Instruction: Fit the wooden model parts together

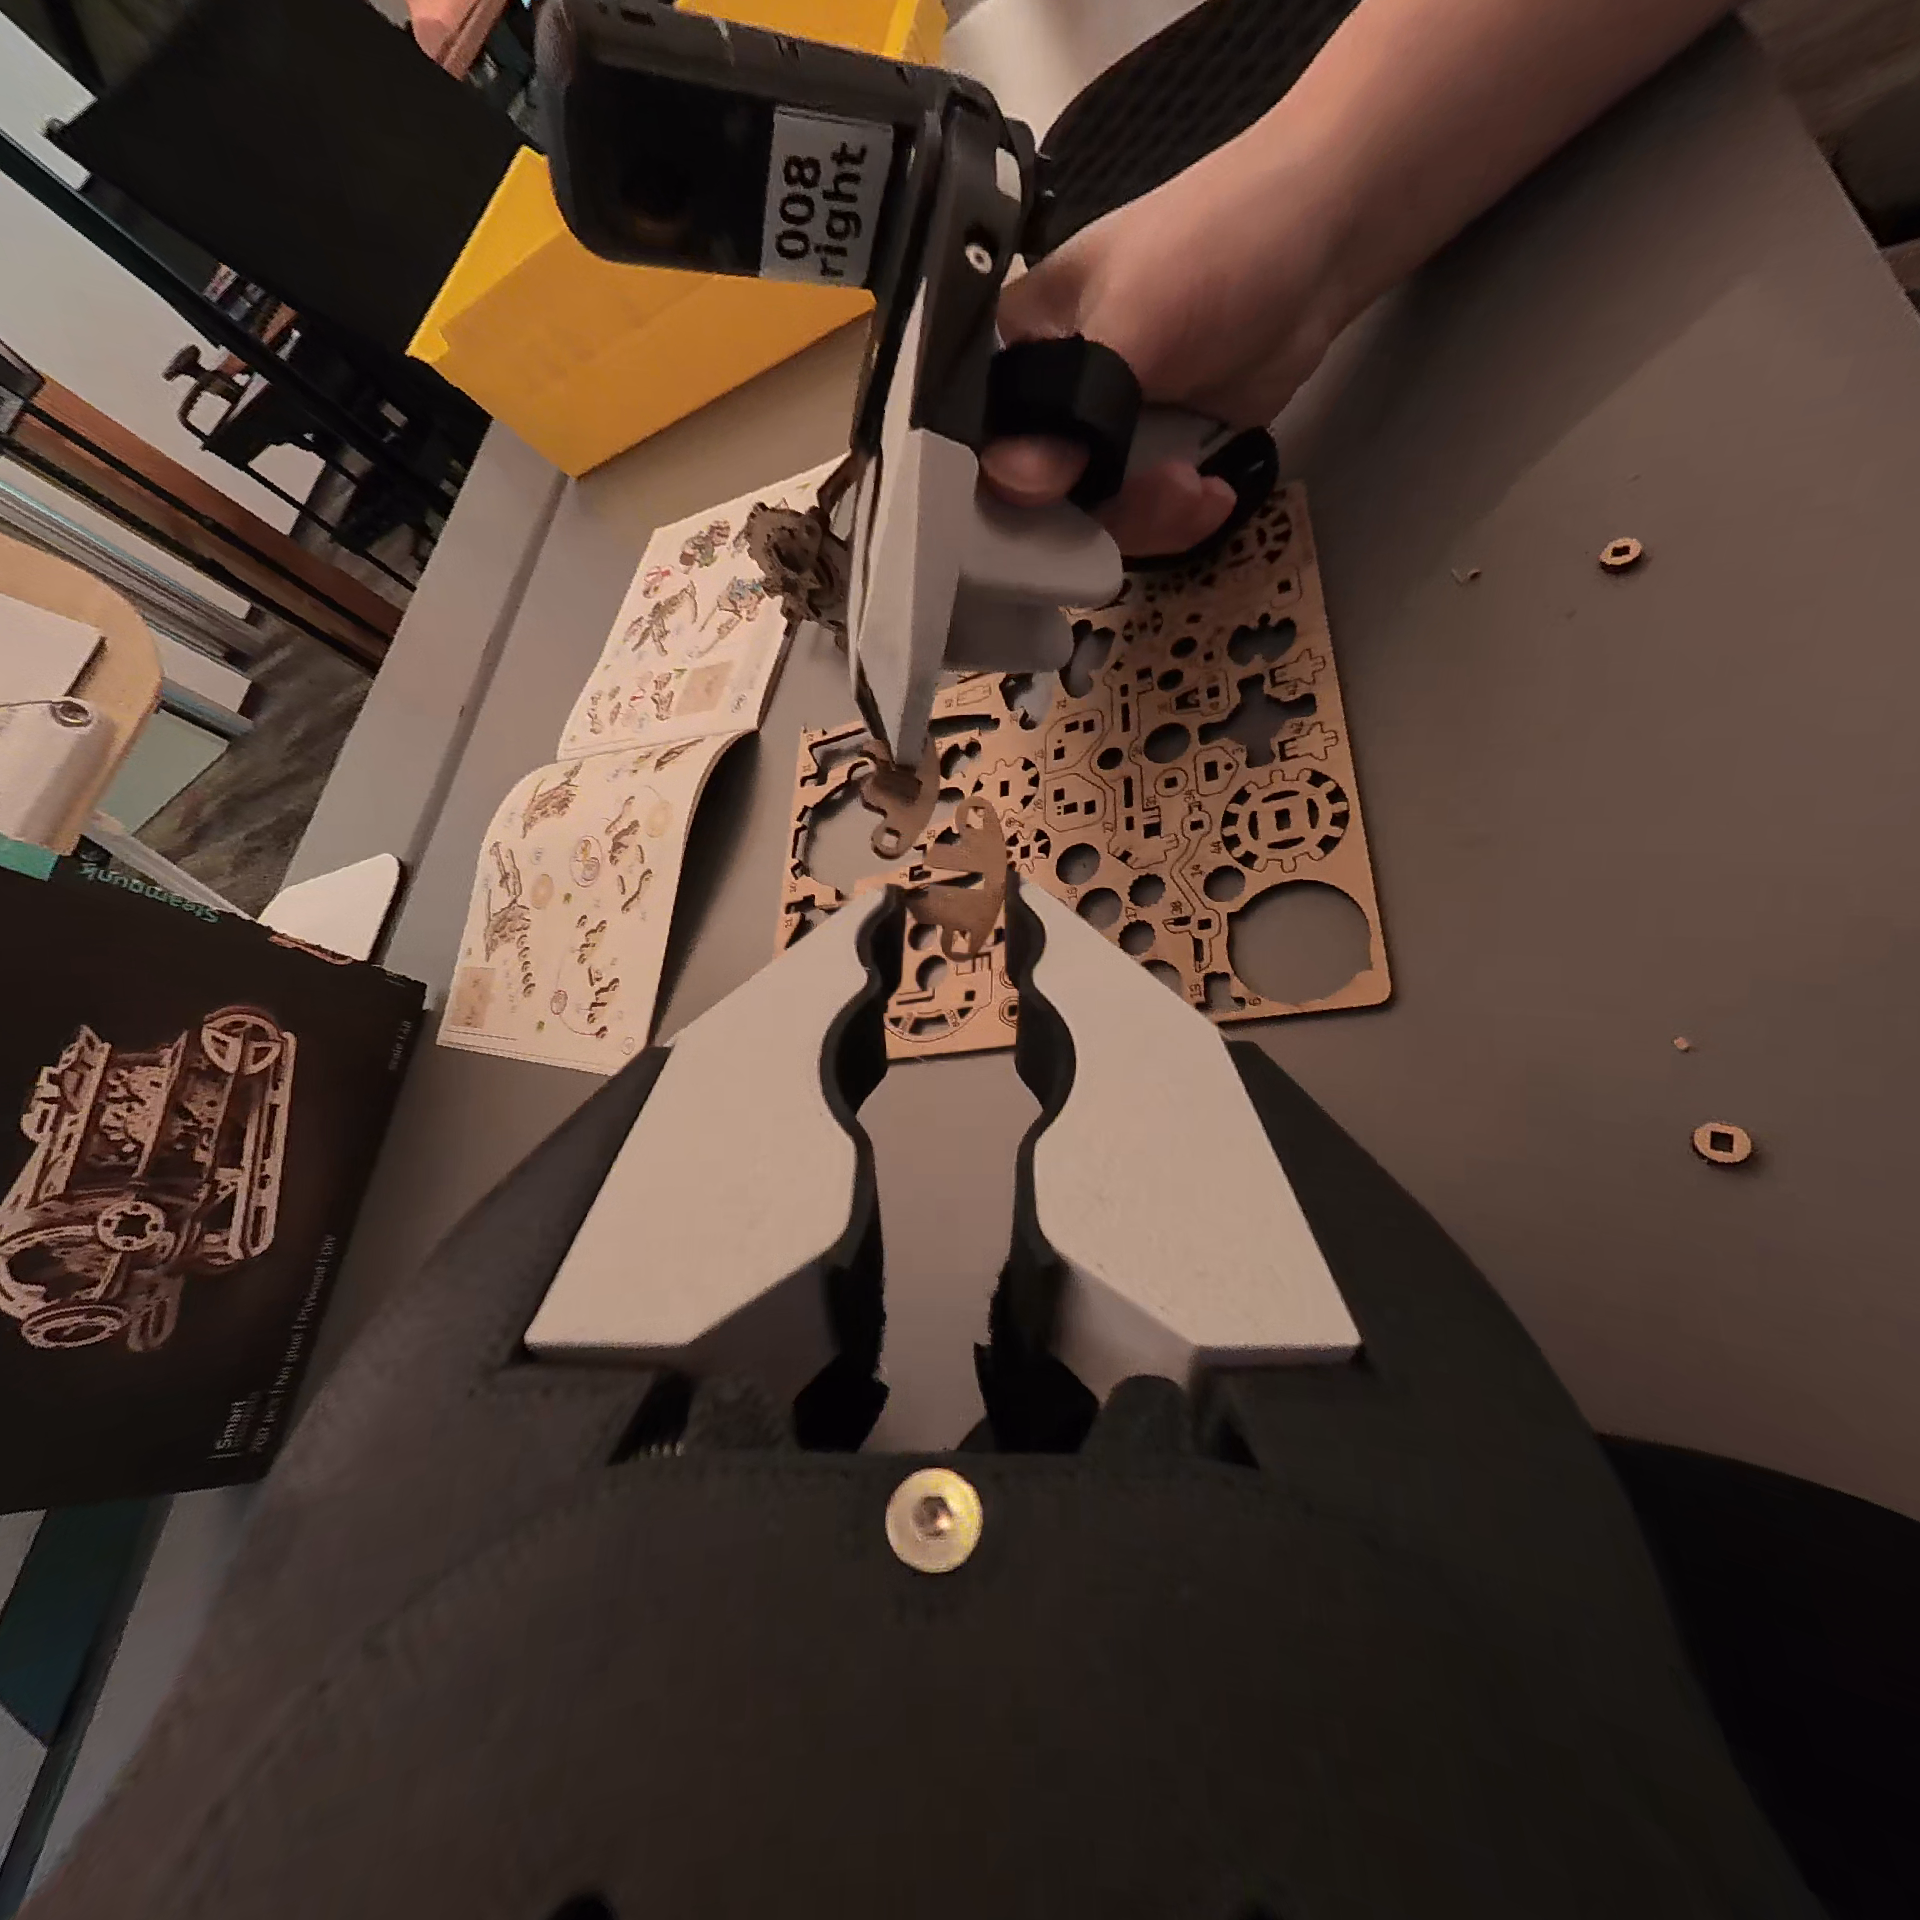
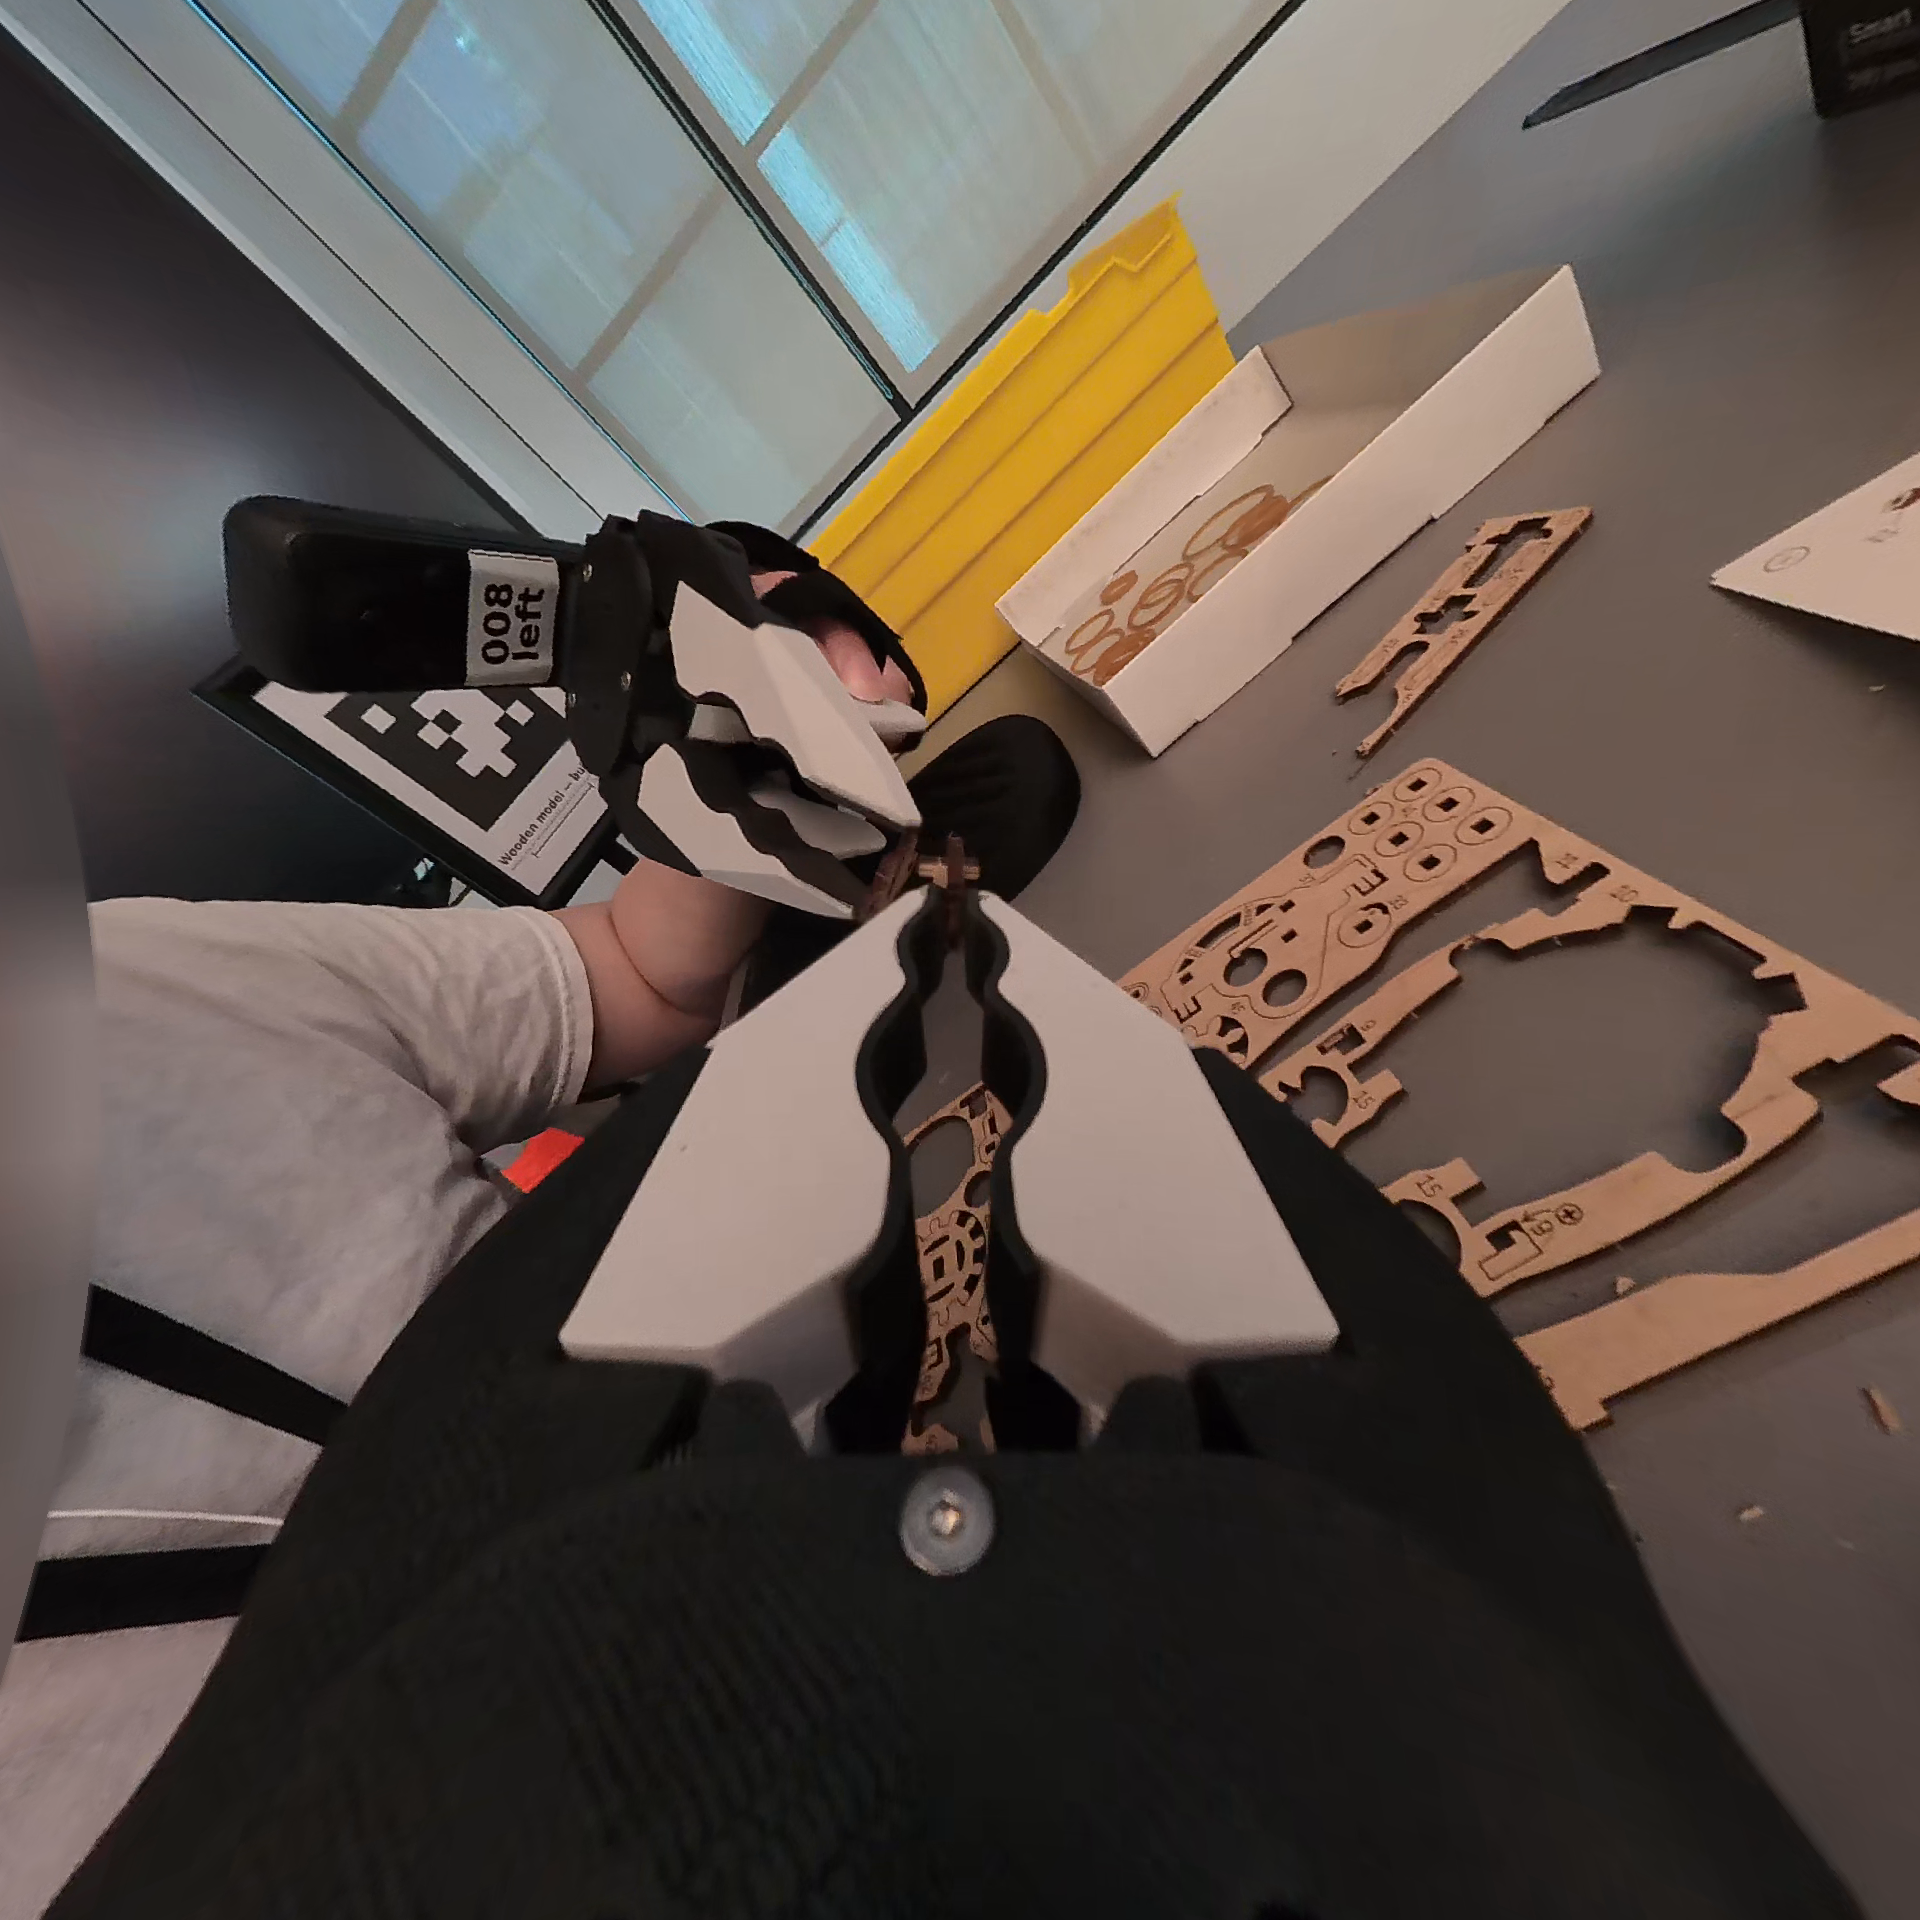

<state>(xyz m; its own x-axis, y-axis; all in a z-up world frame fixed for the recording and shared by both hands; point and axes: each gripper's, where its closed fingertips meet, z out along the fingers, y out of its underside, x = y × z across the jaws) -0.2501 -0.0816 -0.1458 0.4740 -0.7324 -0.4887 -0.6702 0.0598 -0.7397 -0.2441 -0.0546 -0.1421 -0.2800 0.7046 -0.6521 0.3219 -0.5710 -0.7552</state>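
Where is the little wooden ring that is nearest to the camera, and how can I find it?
Look in the left wrist view at the grey table, to the right of the big wooden sheet full of holes. The nearest wooden ring lies alone, lower than another ring farther back. It is round with a square hole.

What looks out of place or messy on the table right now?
Small wood chips lie scattered on the table, and two loose wooden washers sit apart from the punched sheet. A broken-off strip lies near the white box. Otherwise nothing odd.
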